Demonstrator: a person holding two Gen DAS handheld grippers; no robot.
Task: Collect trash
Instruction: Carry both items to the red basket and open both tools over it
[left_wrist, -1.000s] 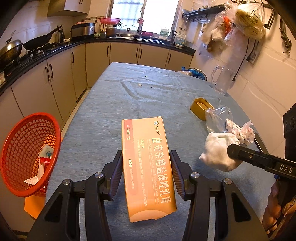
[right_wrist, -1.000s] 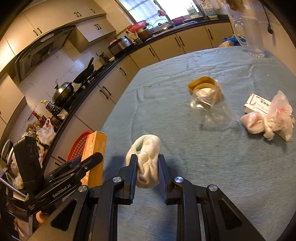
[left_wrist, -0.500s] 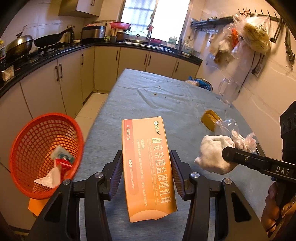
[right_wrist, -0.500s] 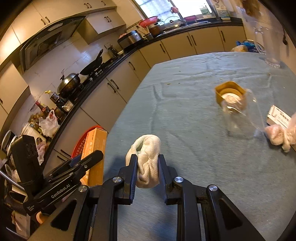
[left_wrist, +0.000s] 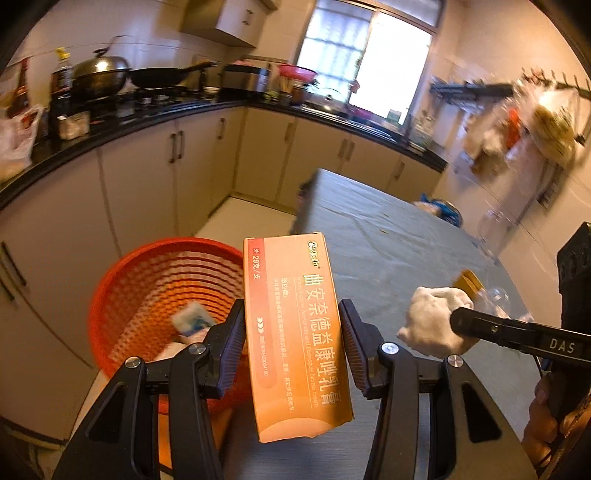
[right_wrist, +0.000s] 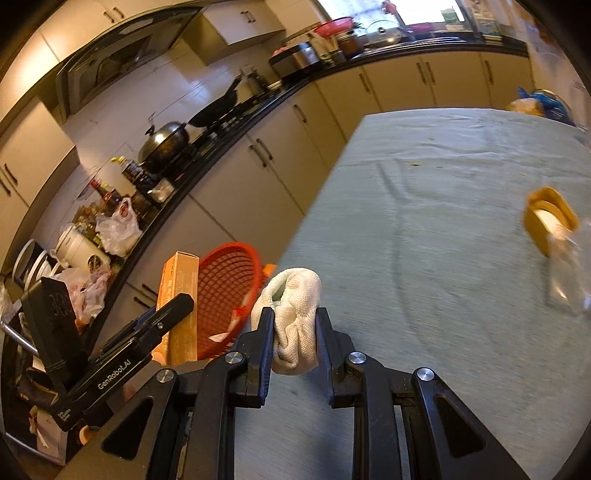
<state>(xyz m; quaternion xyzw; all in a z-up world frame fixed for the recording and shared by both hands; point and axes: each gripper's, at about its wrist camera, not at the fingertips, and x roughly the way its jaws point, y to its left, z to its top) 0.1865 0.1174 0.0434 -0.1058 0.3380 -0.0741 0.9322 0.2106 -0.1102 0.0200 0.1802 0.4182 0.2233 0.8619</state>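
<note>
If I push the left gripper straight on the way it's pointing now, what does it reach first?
Probably the red basket. The left gripper, shut on the orange box, aims down past the table edge, and the box's far end already overlaps the basket's rim in its view. Depth is unclear, so it might pass just beside it.

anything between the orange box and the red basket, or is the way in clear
Nothing visible blocks it. The orange box, clamped in the left gripper, hangs at the table edge right beside the red basket, whose open top holds only a few scraps at the bottom.

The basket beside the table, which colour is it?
Red-orange basket, best seen in the left wrist view.
</note>
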